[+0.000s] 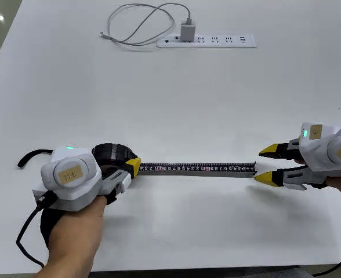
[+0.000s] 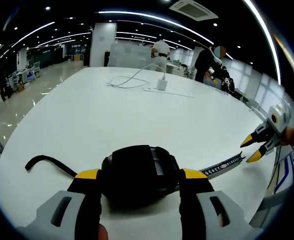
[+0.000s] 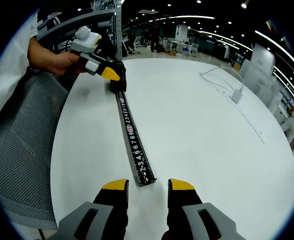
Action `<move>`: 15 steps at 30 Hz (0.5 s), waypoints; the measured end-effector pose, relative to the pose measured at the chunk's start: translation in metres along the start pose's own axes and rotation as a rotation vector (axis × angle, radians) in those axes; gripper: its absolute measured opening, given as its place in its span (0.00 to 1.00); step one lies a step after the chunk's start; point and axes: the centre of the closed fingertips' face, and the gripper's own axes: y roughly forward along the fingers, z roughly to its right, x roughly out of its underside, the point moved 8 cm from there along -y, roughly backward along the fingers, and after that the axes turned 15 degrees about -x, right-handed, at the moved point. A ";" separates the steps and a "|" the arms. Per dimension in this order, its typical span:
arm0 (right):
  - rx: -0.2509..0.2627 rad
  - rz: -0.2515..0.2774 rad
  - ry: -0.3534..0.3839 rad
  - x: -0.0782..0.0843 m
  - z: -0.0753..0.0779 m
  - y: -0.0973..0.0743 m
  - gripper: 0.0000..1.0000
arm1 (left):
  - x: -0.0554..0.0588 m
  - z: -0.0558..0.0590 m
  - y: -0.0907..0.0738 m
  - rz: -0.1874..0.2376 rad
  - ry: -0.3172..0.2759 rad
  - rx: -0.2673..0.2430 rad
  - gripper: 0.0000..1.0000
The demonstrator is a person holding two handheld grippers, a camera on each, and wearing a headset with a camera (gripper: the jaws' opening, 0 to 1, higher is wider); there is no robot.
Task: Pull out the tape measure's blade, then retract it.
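With the left gripper [image 2: 141,175] clamped on the tape measure's case [image 1: 112,155] at the table's [image 1: 188,92] near left, the blade [image 1: 196,168] lies stretched rightward, its tip loose beside the spread right gripper [image 1: 267,164], so it could whip back uncontrolled and jolt the case.

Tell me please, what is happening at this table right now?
A person is working a tape measure with two handheld grippers on a white table. The left gripper is clamped around the black case. The blade lies pulled out flat across the table towards the right gripper, whose jaws are open, with the blade's tip just in front of them and not pinched. A power strip lies at the far side.
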 end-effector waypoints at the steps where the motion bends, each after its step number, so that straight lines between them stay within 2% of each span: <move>1: -0.005 -0.005 -0.005 0.000 0.000 0.001 0.27 | 0.000 0.000 0.000 0.000 -0.001 0.000 0.59; 15: -0.055 -0.041 -0.021 0.000 0.005 0.008 0.21 | 0.001 -0.001 0.001 0.002 -0.002 0.006 0.59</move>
